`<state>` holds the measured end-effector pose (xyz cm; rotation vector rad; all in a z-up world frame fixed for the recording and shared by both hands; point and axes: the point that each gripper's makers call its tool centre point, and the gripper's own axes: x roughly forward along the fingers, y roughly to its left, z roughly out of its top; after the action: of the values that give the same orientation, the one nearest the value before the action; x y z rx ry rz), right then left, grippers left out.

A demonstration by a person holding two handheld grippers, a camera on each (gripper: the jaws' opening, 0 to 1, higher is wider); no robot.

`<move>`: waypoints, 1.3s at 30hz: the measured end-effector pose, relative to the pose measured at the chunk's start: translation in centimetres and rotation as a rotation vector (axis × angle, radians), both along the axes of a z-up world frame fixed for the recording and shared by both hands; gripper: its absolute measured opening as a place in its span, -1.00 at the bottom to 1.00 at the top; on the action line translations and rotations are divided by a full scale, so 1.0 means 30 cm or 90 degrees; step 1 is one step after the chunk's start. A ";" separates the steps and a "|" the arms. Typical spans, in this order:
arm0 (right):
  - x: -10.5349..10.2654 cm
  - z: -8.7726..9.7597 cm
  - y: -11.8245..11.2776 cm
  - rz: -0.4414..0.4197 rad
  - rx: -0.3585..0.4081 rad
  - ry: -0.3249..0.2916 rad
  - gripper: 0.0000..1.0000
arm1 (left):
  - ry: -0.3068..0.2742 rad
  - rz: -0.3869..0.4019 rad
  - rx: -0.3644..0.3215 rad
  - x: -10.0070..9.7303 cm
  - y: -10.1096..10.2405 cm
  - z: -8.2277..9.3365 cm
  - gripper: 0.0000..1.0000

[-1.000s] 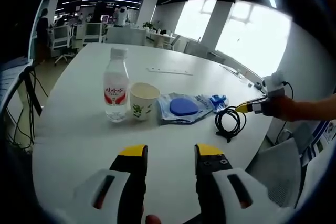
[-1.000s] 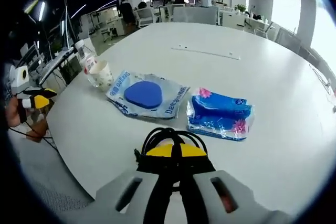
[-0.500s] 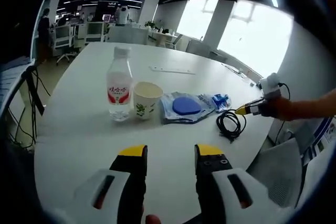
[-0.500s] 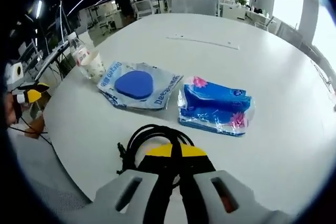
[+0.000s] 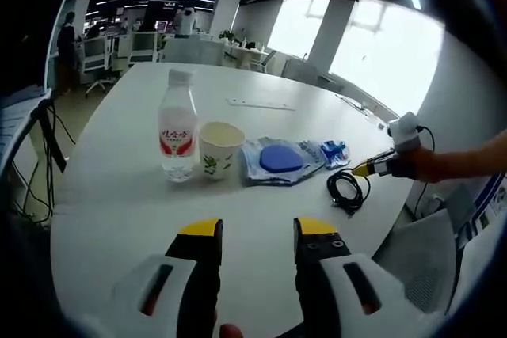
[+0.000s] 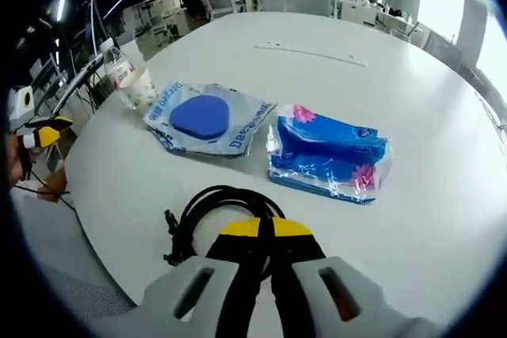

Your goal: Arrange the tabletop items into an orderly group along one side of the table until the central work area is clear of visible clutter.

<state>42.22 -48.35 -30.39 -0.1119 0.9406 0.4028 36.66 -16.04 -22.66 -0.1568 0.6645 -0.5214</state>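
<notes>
On the round white table (image 5: 111,211) stand a clear water bottle (image 5: 177,136) with a red label and a paper cup (image 5: 219,150), side by side. To their right lie a blue pad in a plastic bag (image 5: 279,160), a blue tissue pack (image 5: 333,150) and a black coiled cable (image 5: 348,189). My left gripper (image 5: 257,231) hovers open over the near edge, holding nothing. My right gripper (image 6: 265,227) is shut, and the cable (image 6: 218,211) runs in under its tips. Beyond it lie the bagged pad (image 6: 202,116) and the tissue pack (image 6: 329,152). The bottle (image 6: 119,77) stands far left.
A thin grey strip (image 5: 257,105) lies on the table's far half (image 6: 313,53). A grey chair (image 5: 412,251) stands by the right edge. The left gripper (image 6: 43,134) shows off the table's left edge. Office desks and chairs fill the background.
The right gripper view has drawn back and to the right, so more of the cable coil now shows ahead of the shut jaws. The left gripper view has hardly shifted.
</notes>
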 end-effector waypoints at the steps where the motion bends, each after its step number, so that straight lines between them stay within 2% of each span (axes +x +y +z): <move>1: 0.005 -0.004 0.001 0.001 0.002 0.000 -1.00 | 0.001 0.001 0.000 0.000 0.000 -0.001 -0.30; 20: 0.054 -0.042 -0.016 -0.009 0.010 0.011 -0.99 | 0.007 0.010 0.008 -0.008 0.000 -0.005 -0.30; 27: 0.049 -0.053 -0.015 0.023 -0.006 0.012 -1.00 | 0.007 0.014 0.010 0.001 -0.005 -0.002 -0.30; 32: 0.047 -0.060 -0.021 0.034 0.004 0.013 -1.00 | 0.008 0.013 0.013 0.002 -0.016 -0.003 -0.30; 39: 0.047 -0.041 -0.022 0.031 0.050 0.011 -0.95 | 0.013 0.017 0.014 -0.002 -0.028 -0.011 -0.30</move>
<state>43.63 -49.00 -31.62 -0.0596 0.9386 0.4858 36.59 -16.86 -23.00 -0.1496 0.6869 -0.4869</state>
